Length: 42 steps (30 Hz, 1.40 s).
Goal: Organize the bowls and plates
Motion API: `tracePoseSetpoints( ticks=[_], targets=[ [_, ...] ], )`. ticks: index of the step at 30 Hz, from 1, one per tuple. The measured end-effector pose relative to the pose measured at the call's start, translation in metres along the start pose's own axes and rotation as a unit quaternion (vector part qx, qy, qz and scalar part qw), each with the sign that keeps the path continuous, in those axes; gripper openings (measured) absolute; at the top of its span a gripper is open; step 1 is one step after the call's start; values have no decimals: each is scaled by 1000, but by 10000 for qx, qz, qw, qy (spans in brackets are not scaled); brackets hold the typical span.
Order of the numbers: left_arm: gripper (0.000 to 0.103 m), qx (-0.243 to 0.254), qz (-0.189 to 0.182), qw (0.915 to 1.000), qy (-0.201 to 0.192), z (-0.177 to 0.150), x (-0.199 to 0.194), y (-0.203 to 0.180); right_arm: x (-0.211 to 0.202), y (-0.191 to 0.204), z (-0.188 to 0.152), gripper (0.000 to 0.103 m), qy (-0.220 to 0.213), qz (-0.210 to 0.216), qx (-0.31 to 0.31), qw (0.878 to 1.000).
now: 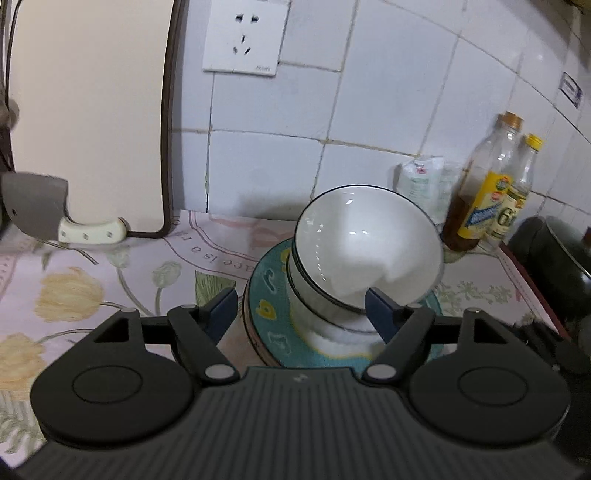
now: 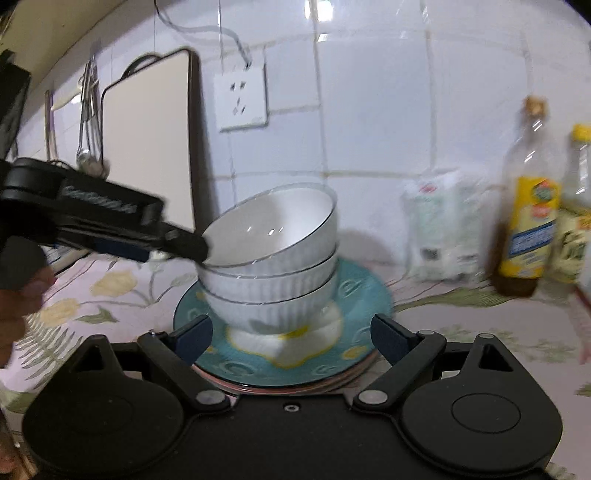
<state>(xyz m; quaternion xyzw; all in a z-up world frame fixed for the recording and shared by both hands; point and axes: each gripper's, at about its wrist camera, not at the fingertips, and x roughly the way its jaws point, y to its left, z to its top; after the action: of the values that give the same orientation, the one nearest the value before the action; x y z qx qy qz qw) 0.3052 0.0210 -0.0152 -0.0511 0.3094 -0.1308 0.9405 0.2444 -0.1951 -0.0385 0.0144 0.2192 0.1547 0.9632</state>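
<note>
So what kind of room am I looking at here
Most likely a home kitchen counter: a tiled wall with a power socket, a cleaver beside a cutting board, oil bottles, and stacked bowls on a teal plate.

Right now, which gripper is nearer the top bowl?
Left. The left gripper is at the top bowl rim; the right gripper is lower, by the plate.
</note>
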Motion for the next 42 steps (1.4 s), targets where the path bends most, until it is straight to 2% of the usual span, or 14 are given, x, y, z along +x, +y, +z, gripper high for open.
tracePoseSetpoints(
  ticks=[5,10,18,21,24,26,30,33,36,42],
  targets=[
    [77,-4,-82,9996,-279,-3,-47,-5,-26,-4,0,94,-103,8,153,9998],
    [81,132,2,9990,-430,-16,-90,-12,-54,-7,2,94,-177,-24,360,9992],
    [101,222,180,9969,-739,-44,-144,-16,-109,9,10,95,-278,-238,164,9992],
    [102,171,354,9967,-703,-56,-158,-18,-127,19,7,102,-307,-560,30,9980],
    [102,275,676,9950,-679,-67,-169,-24,-141,24,6,103,-168,-858,28,9962],
    [102,297,760,9941,-710,-75,-178,-26,-153,27,4,103,-124,-1022,107,9946],
    [102,279,801,9928,-848,-89,-195,-28,-180,24,-2,103,-143,-736,359,9965],
    [102,236,947,9918,-827,-100,-202,-30,-193,30,-8,103,-219,-970,116,9950],
    [102,267,1042,9913,-757,-110,-205,-34,-201,30,-14,103,-312,-1263,145,9914],
    [102,412,1314,9865,-890,-129,-212,-46,-210,23,-25,103,-203,-1171,434,9920]
  ],
)
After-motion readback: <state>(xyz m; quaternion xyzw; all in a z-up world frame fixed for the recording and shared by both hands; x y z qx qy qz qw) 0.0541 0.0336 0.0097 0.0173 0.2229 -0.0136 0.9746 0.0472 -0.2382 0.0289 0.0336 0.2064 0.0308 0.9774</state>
